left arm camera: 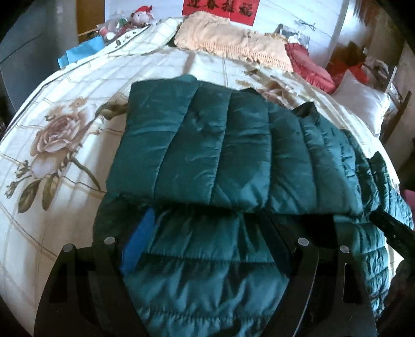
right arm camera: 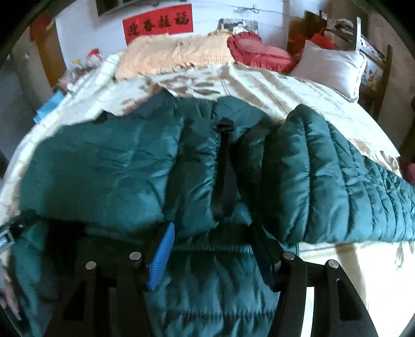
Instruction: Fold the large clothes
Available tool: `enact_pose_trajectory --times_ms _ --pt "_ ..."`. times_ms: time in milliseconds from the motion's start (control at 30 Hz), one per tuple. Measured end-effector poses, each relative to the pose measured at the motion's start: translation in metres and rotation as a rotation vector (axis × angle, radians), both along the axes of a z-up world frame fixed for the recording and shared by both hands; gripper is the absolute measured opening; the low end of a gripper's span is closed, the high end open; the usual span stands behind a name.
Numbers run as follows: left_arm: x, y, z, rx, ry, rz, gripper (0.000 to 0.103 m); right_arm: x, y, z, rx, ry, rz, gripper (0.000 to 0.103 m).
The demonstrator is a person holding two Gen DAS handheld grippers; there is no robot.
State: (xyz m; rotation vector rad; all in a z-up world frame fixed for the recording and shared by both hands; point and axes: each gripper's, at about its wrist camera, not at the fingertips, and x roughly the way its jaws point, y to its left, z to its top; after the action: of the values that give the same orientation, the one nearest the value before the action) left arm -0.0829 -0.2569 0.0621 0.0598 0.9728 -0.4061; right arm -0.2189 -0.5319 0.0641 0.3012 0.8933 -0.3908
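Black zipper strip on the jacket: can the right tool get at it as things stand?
Probably yes. The zipper strip lies exposed on top of the green jacket, just ahead of the right tool, whose fingers are apart with jacket fabric between them; nothing covers the strip.

We are seeing a floral bedspread covering the bed; a peach fringed blanket lying far, a red cushion and white pillow sitting right, a red banner hanging behind.

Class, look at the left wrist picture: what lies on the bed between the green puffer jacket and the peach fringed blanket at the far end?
In the left wrist view, only bare floral bedsheet lies between the green puffer jacket and the peach fringed blanket.
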Motion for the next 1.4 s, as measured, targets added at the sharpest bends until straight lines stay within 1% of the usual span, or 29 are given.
enact_pose_trajectory --times_ms 33,67,133,233,333,500,667,800,967,1033,1133,1233,1400 --pt "-0.003 0.0 0.004 -0.008 -0.008 -0.001 0.083 -0.006 0.001 0.005 -0.002 -0.006 -0.001 0.062" --pt "-0.008 0.001 0.008 -0.022 -0.019 -0.004 0.083 -0.014 0.001 0.01 -0.007 -0.019 0.0 0.066" --pt "-0.015 0.001 0.016 -0.039 -0.04 -0.003 0.083 -0.028 0.0 0.019 -0.015 -0.042 0.002 0.069" --pt "-0.027 -0.003 0.026 -0.064 -0.061 -0.021 0.083 -0.047 -0.007 0.025 -0.014 -0.049 -0.011 0.07" --pt "-0.039 -0.01 0.032 -0.068 -0.085 -0.044 0.083 -0.068 -0.017 0.031 -0.022 -0.063 -0.039 0.07" --pt "-0.054 -0.019 0.033 -0.067 -0.08 -0.086 0.083 -0.098 -0.047 0.034 -0.022 -0.072 -0.111 0.073" --pt "-0.069 -0.021 0.023 -0.087 -0.051 -0.106 0.083 -0.132 -0.086 0.026 -0.027 -0.06 -0.227 0.073" --pt "-0.073 -0.023 0.01 -0.064 -0.026 -0.113 0.083 -0.163 -0.128 0.016 -0.012 -0.061 -0.351 0.073" --pt "-0.075 -0.026 -0.005 -0.042 -0.003 -0.113 0.083 -0.199 -0.182 0.004 0.033 -0.064 -0.5 0.073" --pt "-0.075 -0.026 -0.007 -0.04 -0.003 -0.114 0.083 -0.211 -0.2 0.0 0.043 -0.061 -0.55 0.073" --pt "-0.075 -0.025 -0.009 -0.046 0.005 -0.117 0.083 -0.223 -0.218 -0.003 0.032 -0.051 -0.605 0.073" --pt "-0.075 -0.023 -0.009 -0.064 0.012 -0.117 0.083 -0.237 -0.238 -0.002 0.044 -0.077 -0.672 0.073" --pt "-0.075 -0.019 -0.007 -0.094 0.037 -0.111 0.083 -0.252 -0.271 -0.007 0.108 -0.119 -0.765 0.073"
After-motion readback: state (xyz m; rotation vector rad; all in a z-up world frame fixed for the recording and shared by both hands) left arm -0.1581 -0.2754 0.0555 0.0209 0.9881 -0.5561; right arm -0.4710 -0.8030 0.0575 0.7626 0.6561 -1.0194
